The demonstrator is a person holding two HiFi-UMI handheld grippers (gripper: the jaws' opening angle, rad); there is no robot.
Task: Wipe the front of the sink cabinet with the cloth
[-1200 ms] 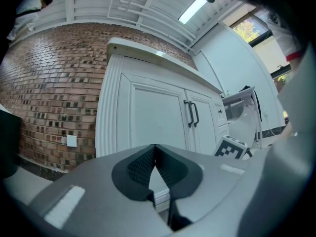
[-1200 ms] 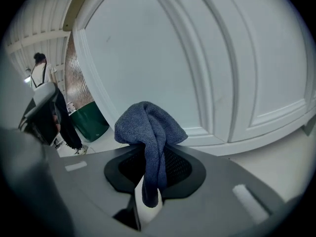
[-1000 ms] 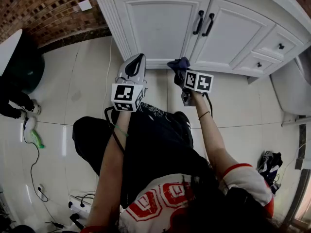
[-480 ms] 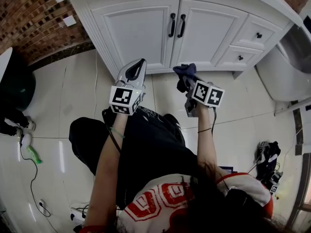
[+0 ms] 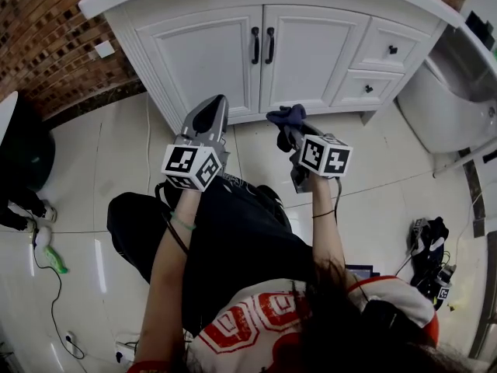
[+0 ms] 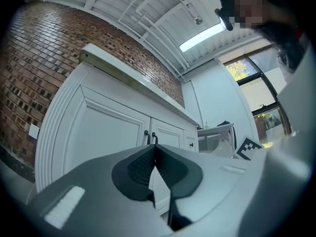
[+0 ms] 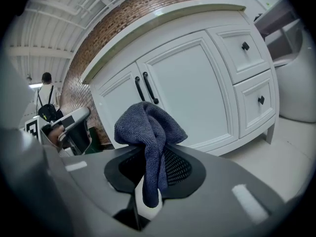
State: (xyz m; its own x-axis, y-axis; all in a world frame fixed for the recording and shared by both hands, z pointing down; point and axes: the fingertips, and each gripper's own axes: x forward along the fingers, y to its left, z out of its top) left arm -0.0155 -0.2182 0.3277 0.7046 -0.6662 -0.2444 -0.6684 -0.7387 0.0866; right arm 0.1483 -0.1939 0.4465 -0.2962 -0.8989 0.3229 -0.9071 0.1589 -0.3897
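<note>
Now: right hand-held gripper (image 7: 150, 174) clamped on the bunched blue cloth (image 7: 148, 125). The wad sticks forward to serve as a wiping pad, not yet touching the white sink cabinet (image 5: 210, 49). Left hand-held gripper (image 6: 154, 163) has jaws together, empty, parked alongside.

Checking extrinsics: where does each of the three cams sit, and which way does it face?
Head view: on the head, steeply down at floor and cabinet; shows forearms, lap, left tongs, right tongs.
Left gripper view: on the left tongs, tilted up along them, shut and empty, at cabinet and ceiling.
Right gripper view: on the right tongs, along them, shut on the cloth, at cabinet drawers.
Shared: all three see the black door handles.
</note>
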